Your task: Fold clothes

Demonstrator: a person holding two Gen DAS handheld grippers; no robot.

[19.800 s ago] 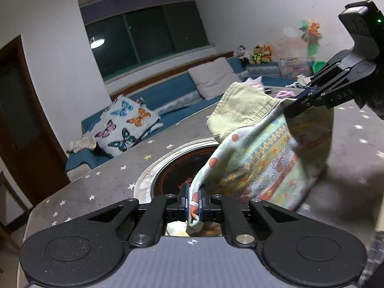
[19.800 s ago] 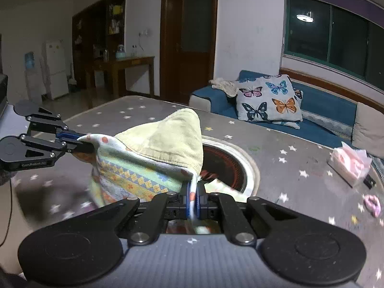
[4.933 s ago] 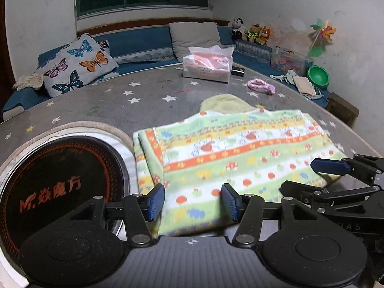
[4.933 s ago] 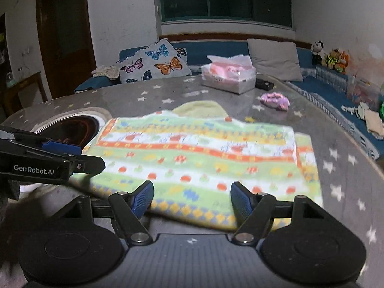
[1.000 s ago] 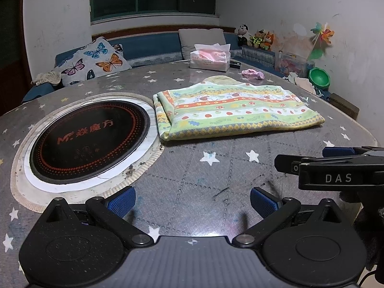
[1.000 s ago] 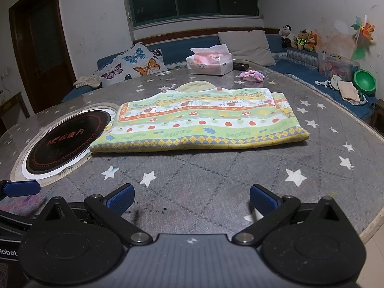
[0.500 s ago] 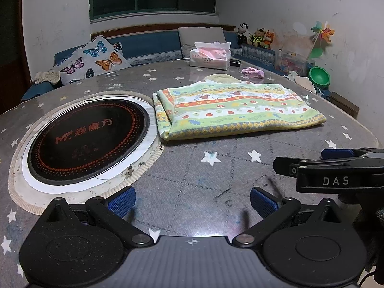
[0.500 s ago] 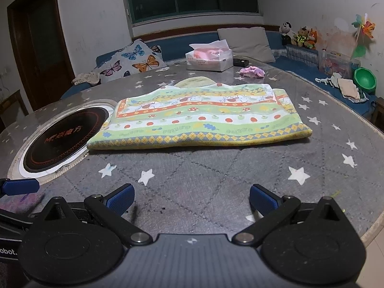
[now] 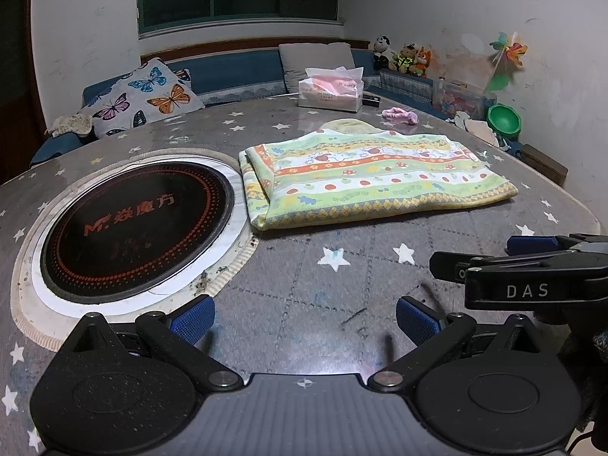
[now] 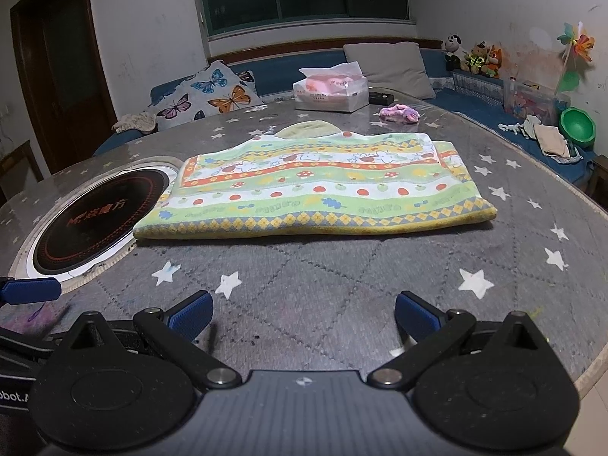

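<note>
Lying folded, garment (image 10: 315, 190) long axis apparently left-right.

Green, yellow and orange stripes with fruit prints are borne by the folded garment (image 10: 315, 190); beneath it, white stars are scattered over the grey tabletop (image 10: 342, 277).

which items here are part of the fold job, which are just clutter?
Job:
- patterned cloth, folded flat on the table
- left gripper, open, empty
- right gripper, open, empty

Clutter:
- tissue box
- pink scrunchie
- round cooktop inset
- butterfly pillow
- green bowl
- plush toys
</note>
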